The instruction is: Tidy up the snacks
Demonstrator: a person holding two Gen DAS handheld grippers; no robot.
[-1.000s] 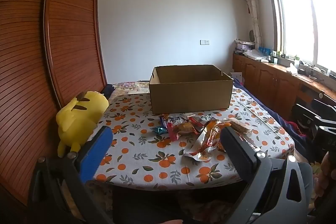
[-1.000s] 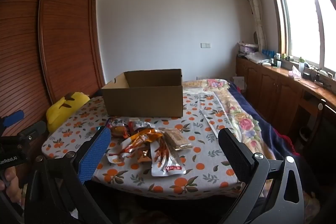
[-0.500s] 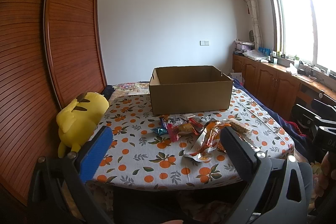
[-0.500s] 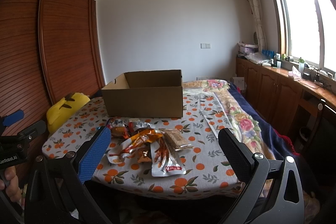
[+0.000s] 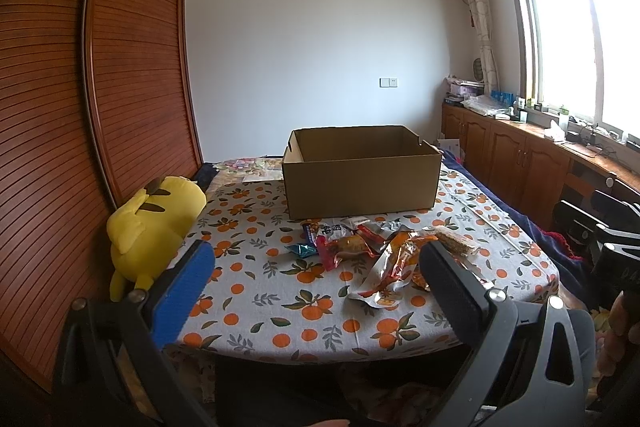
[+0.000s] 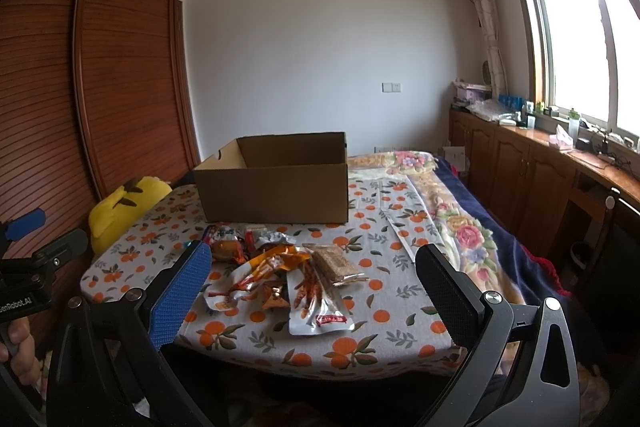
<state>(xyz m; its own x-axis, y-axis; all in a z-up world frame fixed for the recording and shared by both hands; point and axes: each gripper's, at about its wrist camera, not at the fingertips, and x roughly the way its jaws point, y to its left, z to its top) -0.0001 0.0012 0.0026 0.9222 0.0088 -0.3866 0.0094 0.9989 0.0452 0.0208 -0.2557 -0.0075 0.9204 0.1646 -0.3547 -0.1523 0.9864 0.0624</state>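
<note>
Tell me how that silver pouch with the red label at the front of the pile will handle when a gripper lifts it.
The silver pouch lies flat and thin, so it will probably sag from a pinch. Its glossy film looks slippery; grip near the sealed edge. It likely weighs little, and it overlaps the orange packet, which may drag along.

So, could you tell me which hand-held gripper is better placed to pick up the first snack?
Probably the right hand-held gripper: the snacks sit between its open fingers. For the left hand-held gripper, also open, they lie off toward its right finger. Neither touches anything yet.
</note>
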